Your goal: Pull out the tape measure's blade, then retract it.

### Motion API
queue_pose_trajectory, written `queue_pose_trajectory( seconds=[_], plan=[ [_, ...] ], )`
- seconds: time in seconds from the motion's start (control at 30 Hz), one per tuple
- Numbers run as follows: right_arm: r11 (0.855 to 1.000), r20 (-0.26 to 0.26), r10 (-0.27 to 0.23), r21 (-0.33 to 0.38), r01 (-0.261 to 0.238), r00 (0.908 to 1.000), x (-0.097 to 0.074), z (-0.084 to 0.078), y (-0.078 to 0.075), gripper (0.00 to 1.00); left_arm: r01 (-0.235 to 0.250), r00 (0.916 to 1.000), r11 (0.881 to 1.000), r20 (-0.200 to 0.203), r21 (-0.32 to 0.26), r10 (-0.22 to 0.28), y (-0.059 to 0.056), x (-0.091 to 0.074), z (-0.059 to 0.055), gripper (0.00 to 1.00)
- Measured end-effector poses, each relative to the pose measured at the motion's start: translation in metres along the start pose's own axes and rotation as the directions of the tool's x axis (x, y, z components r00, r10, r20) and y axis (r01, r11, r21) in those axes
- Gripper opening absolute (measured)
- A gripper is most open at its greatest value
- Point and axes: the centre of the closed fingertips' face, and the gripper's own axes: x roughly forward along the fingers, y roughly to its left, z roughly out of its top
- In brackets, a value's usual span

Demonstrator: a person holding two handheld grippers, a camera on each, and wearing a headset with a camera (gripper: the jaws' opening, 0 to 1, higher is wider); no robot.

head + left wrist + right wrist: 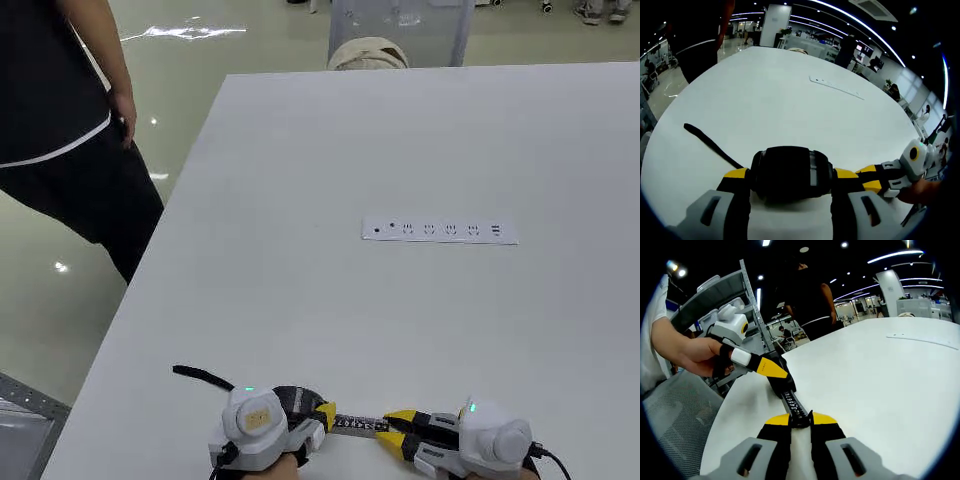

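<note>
left tongs (pixel 790 176): clamped on the tape measure (pixel 296 402), one yellow tip against each side of its round black case.
right tongs (pixel 801 419): pressed together on the free end of the blade (pixel 791 404).
tape measure: by the near edge of the table (pixel 400 150), closer to its left edge than its right (whether the case rests on the top or hangs just above it, I cannot tell).
blade: a short length is out of the case, bridging the gap between the two tongs, its printed numbers facing up.
strap (pixel 710 145): black, lying flat on the table, trailing from the case toward the left edge.
power strip (pixel 438 230): white, flat on the middle of the table, well apart from the tongs.
person (pixel 60 150): in dark clothes, standing just beside the table's left edge, near the far left corner.
</note>
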Motion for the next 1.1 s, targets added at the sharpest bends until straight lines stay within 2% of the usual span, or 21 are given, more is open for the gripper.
queue_pose_trajectory(
  seconds=[0.4,1.1],
  plan=[
    [1.000,-0.014,0.026,-0.010,-0.027,0.9996,0.021,0.004,0.007,0.13,0.001,1.0000,1.000,-0.003,0.001,-0.001,0.000,0.000,0.000,0.63],
    [0.998,-0.015,0.047,-0.027,-0.048,0.9988,0.034,0.009,0.011,0.12,0.007,1.0000,1.000,-0.002,-0.025,-0.007,0.000,-0.001,0.001,0.62]
  ],
)
